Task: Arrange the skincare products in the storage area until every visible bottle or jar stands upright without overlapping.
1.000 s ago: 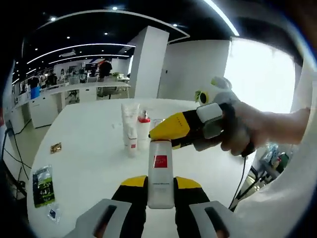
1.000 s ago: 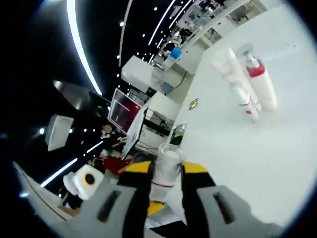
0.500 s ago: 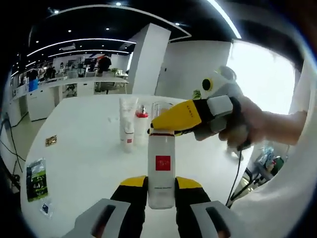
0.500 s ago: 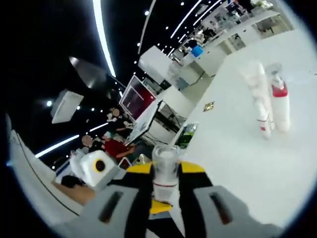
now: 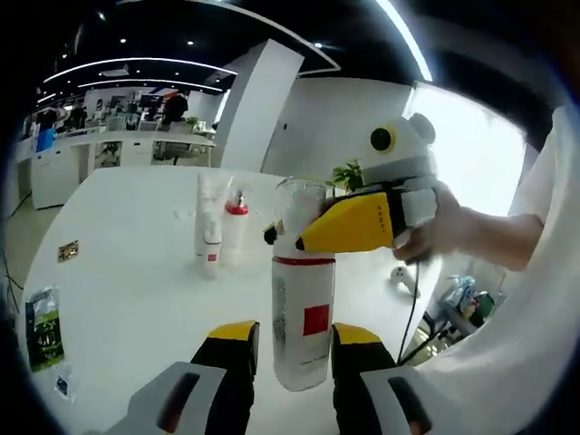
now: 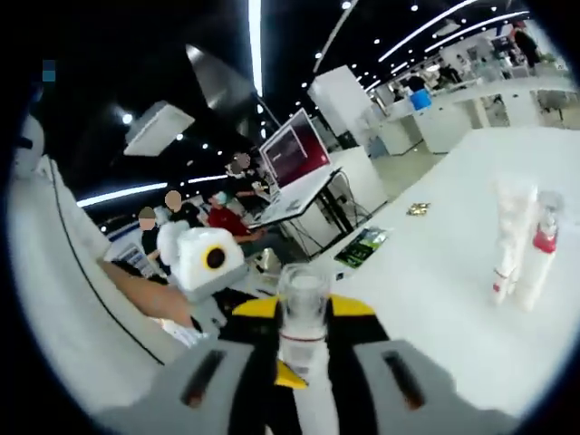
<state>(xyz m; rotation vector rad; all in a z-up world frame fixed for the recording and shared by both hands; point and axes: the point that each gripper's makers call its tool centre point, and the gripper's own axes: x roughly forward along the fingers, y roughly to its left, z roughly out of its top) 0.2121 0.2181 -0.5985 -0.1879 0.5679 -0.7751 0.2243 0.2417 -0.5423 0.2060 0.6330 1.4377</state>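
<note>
A white bottle (image 5: 304,317) with a red square label and a clear cap (image 5: 302,201) stands upright between the jaws of my left gripper (image 5: 294,343). Those jaws are open, with a narrow gap showing on the bottle's left side. My right gripper (image 5: 304,237) reaches in from the right, shut on the bottle's neck just under the cap. In the right gripper view the clear cap (image 6: 304,288) sits between the jaws of my right gripper (image 6: 304,313). A white tube (image 5: 207,225) and a red-capped bottle (image 5: 234,232) stand upright side by side further back on the white table (image 5: 127,272).
A green packet (image 5: 41,313) and a small gold item (image 5: 67,250) lie near the table's left edge. The tube (image 6: 507,243) and red-capped bottle (image 6: 542,250) stand at right in the right gripper view. Beyond the table (image 6: 435,299) sit several people near a laptop (image 6: 294,149).
My left gripper's jaws have spread apart from the bottle's body. The right gripper stays shut on the neck, and the bottle now stands higher and closer in the left view.
</note>
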